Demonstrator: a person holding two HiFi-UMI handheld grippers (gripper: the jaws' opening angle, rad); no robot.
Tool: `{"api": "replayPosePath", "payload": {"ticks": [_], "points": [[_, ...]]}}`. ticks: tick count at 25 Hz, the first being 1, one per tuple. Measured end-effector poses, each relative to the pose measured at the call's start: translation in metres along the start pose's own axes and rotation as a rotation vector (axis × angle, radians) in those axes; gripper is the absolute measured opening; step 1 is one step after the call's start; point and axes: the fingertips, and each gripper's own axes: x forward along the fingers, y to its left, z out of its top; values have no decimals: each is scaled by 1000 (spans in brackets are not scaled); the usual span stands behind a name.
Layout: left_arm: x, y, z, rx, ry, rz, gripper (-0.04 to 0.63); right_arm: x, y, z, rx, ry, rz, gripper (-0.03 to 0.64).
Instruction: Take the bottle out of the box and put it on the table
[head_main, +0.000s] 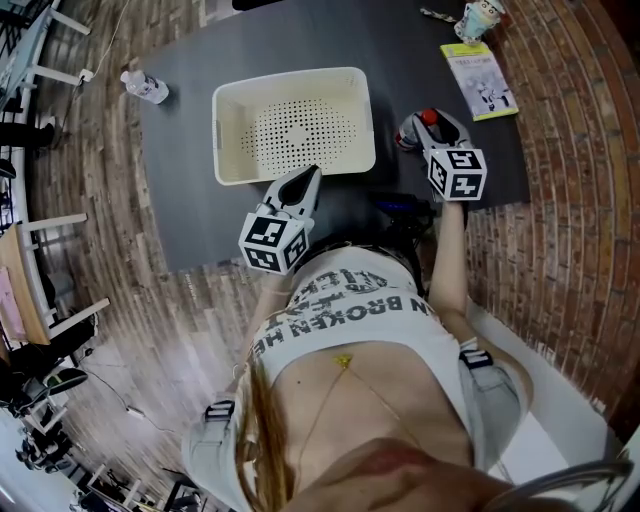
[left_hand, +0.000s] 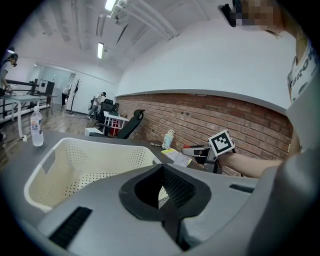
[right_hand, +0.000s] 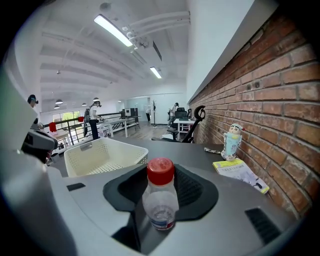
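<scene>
A small clear bottle (right_hand: 160, 202) with a red cap stands upright between my right gripper's (right_hand: 160, 195) jaws, which are shut on it. In the head view that gripper (head_main: 425, 125) hovers over the dark table (head_main: 190, 190) just right of the white perforated basket (head_main: 240, 100), the bottle's red cap (head_main: 428, 117) showing at its tip. The basket looks empty inside. My left gripper (head_main: 308, 178) sits at the basket's near rim with its jaws shut on nothing; in its own view (left_hand: 162, 187) the basket (left_hand: 55, 165) lies just ahead.
A second clear bottle (head_main: 146, 87) stands on the table's far left corner. A yellow booklet (head_main: 480, 80) and a cartoon-figure cup (head_main: 480, 18) lie at the far right by the brick wall. Chairs and people are in the room beyond.
</scene>
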Motion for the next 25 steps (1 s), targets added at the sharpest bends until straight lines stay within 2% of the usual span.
{"api": "replayPosePath", "payload": {"ticks": [25], "points": [[-2, 2, -4, -14, 9, -18, 5, -2, 1, -2, 40, -41, 0, 161]]}}
